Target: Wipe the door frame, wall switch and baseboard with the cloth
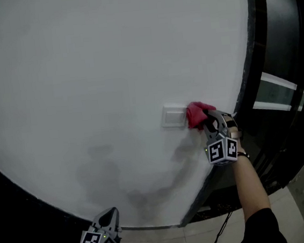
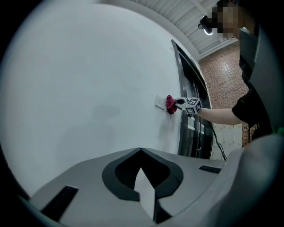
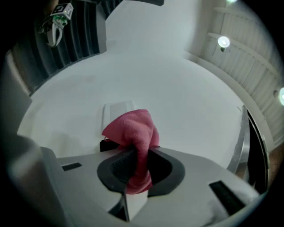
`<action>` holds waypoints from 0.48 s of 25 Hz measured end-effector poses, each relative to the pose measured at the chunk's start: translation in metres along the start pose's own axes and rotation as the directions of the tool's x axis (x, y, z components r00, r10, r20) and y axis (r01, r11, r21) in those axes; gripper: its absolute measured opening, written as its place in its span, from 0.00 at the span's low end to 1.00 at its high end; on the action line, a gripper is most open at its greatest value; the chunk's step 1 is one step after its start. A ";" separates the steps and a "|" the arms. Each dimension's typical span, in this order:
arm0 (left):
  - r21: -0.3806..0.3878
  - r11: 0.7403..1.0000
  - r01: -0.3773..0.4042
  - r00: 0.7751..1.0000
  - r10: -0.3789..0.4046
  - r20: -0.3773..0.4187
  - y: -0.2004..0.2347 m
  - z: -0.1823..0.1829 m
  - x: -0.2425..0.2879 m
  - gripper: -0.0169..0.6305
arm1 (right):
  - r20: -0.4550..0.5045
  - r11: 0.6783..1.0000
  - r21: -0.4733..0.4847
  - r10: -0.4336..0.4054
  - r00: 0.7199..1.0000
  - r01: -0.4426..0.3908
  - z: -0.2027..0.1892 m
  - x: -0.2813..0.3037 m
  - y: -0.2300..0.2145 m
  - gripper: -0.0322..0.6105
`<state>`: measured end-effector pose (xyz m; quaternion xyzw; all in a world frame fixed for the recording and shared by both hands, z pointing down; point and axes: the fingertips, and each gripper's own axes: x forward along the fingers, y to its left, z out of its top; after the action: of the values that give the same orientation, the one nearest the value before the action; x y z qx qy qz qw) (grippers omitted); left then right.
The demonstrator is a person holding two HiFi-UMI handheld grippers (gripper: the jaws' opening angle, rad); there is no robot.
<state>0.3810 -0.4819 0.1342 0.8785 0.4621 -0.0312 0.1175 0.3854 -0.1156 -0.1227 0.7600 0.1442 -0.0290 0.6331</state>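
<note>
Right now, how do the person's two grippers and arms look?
The left gripper and right gripper are grey, pointed two-jaw tools with dark inner pads. Each carries a white cube with black square markers. A black sleeve covers the right upper arm; the forearm is bare.

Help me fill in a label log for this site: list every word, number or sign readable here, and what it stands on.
There is no readable text in any view.
The wall switch is a blank plate.
The cloth shows no tag.
The left gripper and right gripper have cubes with square marker patterns only, no letters or digits.
</note>
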 end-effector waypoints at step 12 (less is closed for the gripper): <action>-0.004 0.999 0.040 0.999 -0.040 -0.021 -0.015 -0.015 0.001 0.02 | 0.057 0.998 0.046 0.039 0.998 -0.042 0.002 0.001 0.033 0.14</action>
<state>0.3682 -0.4695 0.1464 0.8692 0.4807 -0.0233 0.1136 0.3945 -0.1225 -0.0921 0.7763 0.1101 -0.0408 0.6193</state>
